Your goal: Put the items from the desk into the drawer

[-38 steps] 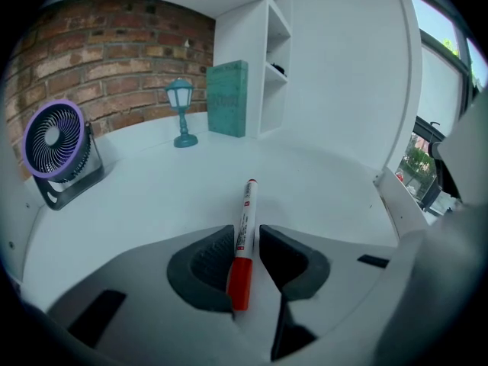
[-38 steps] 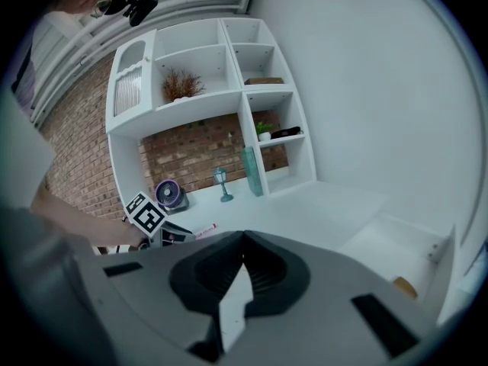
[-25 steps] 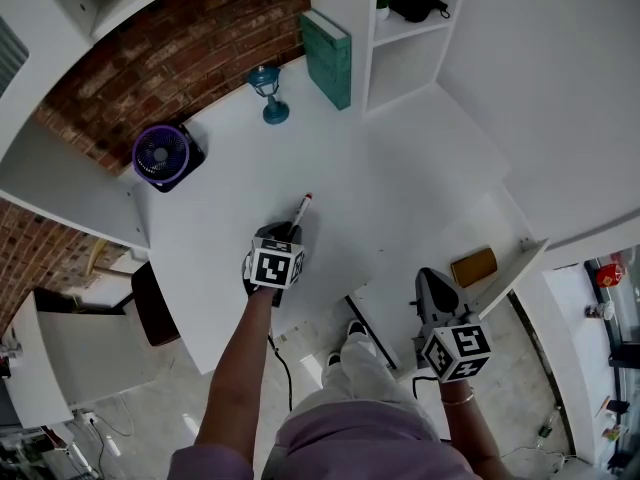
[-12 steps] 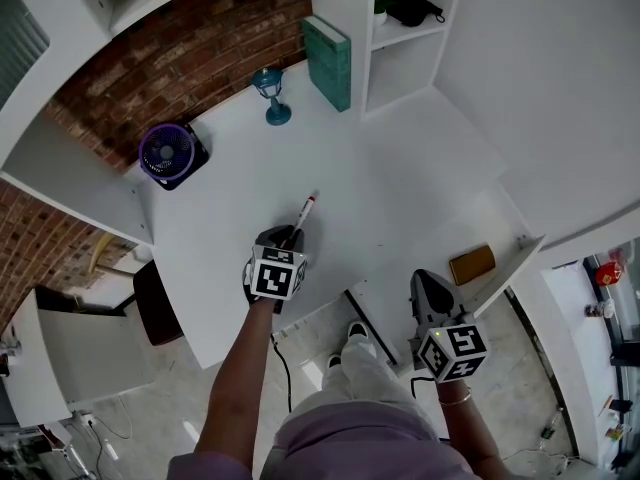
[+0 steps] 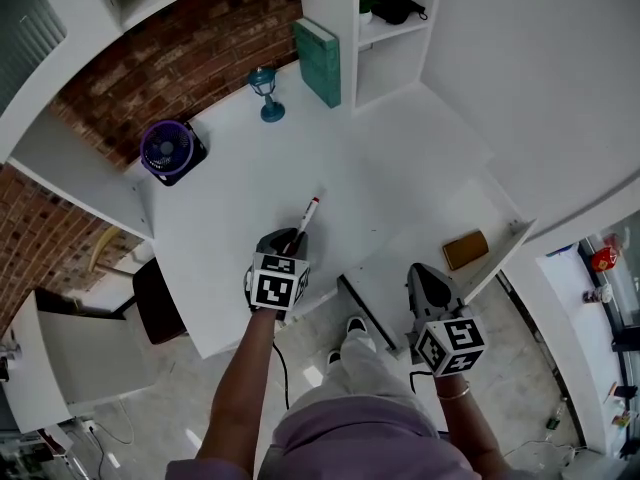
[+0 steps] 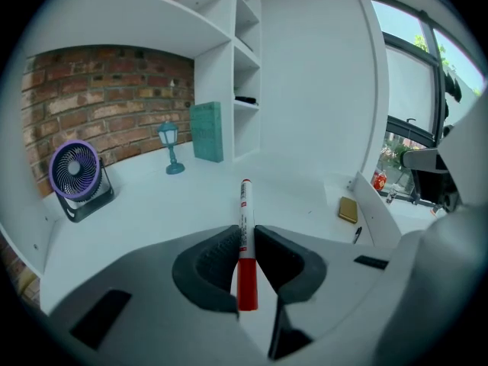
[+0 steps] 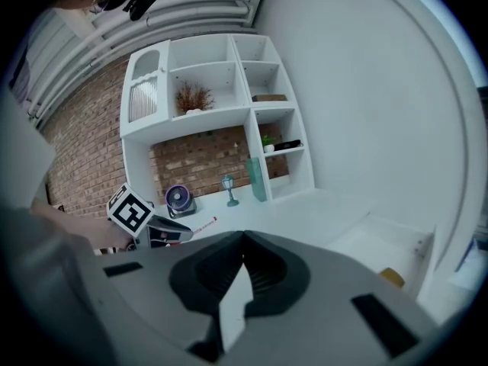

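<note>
My left gripper (image 5: 291, 242) (image 6: 244, 252) is shut on a red-and-white marker (image 5: 306, 216) (image 6: 245, 239), which sticks out forward past the jaws above the white desk (image 5: 250, 188). In the right gripper view the marker (image 7: 200, 223) shows beside the left gripper's marker cube. The open drawer (image 5: 420, 253) lies to the right, with a tan flat box (image 5: 466, 249) (image 6: 348, 209) inside it. My right gripper (image 5: 425, 288) (image 7: 242, 244) hangs near the drawer's front, its jaws shut with nothing between them.
A purple fan (image 5: 167, 151) (image 6: 75, 171), a small blue lantern (image 5: 265, 92) (image 6: 171, 149) and a teal book (image 5: 322, 61) (image 6: 207, 132) stand at the back of the desk by the brick wall. White shelving (image 5: 385, 28) rises at the back right. A dark chair (image 5: 158, 303) sits to the desk's left.
The left gripper with the marker has shifted slightly toward me and right. The right gripper has stayed near the drawer front. The head view has shifted a little.
</note>
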